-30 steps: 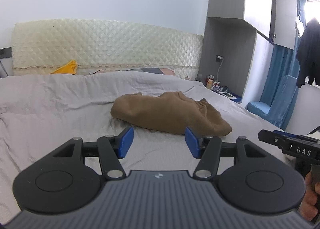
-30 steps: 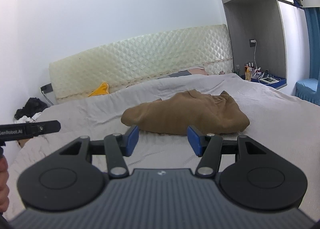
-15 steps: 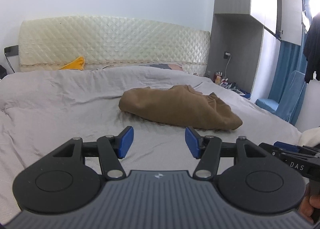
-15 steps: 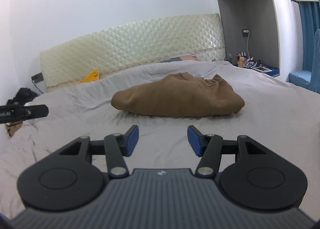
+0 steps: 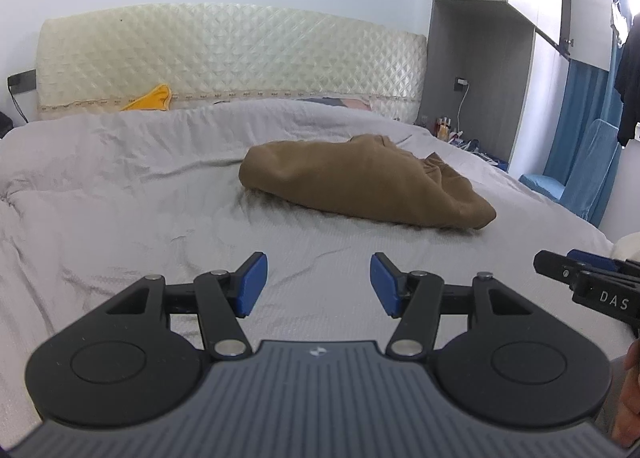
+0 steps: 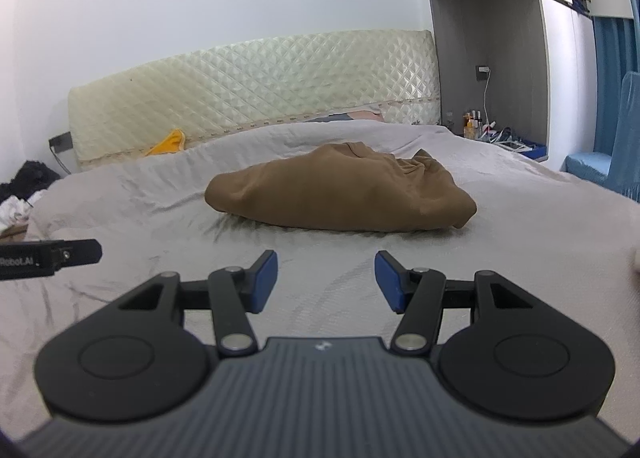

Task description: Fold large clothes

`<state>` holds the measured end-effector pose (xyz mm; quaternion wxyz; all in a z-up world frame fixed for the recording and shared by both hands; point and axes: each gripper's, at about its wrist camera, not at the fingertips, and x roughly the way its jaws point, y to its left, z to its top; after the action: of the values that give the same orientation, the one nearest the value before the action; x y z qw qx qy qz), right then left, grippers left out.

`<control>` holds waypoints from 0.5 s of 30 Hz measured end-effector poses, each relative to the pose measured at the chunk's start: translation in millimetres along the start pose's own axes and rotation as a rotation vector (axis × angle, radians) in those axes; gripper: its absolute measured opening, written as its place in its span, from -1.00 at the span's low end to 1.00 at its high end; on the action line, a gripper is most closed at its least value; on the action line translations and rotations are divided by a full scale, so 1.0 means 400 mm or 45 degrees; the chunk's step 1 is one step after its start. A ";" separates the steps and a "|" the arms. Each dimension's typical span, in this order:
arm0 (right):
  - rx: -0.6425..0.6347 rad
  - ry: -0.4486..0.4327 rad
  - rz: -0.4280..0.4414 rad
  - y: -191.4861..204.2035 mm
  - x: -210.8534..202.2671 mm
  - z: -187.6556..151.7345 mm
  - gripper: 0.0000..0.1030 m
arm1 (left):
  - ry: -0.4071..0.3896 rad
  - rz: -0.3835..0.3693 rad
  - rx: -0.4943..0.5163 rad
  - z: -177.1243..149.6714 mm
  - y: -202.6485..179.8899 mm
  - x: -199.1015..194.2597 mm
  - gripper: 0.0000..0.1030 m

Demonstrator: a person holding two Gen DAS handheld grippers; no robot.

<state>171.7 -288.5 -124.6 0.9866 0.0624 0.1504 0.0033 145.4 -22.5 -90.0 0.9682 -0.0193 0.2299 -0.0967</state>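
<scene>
1. Plainly, both tongs stand open with nothing between their blue pads: the left tongs (image 5: 318, 282) and the right tongs (image 6: 326, 280) sit low in their frames over bare grey bed cover (image 5: 120, 194).
2. Ahead of both lies the brown garment (image 5: 360, 186), a crumpled heap at mid-frame on the bed, apart from either pair of pads.
3. Its long axis runs left to right across each view, the bunched end, perhaps a waistband, toward the right.
4. From the left wrist view it lies ahead and to the right; from the right wrist view (image 6: 340, 190) it is nearly dead ahead, so the right hand looks somewhat better placed.
5. Nothing stands between tongs and garment.
6. Around: quilted headboard (image 5: 232, 58) in the upper frame, a yellow item (image 5: 154, 98) at its foot, blue curtains (image 5: 576, 110) at right.
</scene>
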 end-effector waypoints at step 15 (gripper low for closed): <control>0.003 -0.006 -0.081 -0.004 0.003 -0.002 0.11 | 0.000 0.023 -0.009 -0.006 0.008 0.007 0.58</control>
<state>172.6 -290.0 -125.8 0.9865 0.0586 0.1501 -0.0282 147.3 -20.1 -93.8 0.9690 -0.0207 0.2302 -0.0873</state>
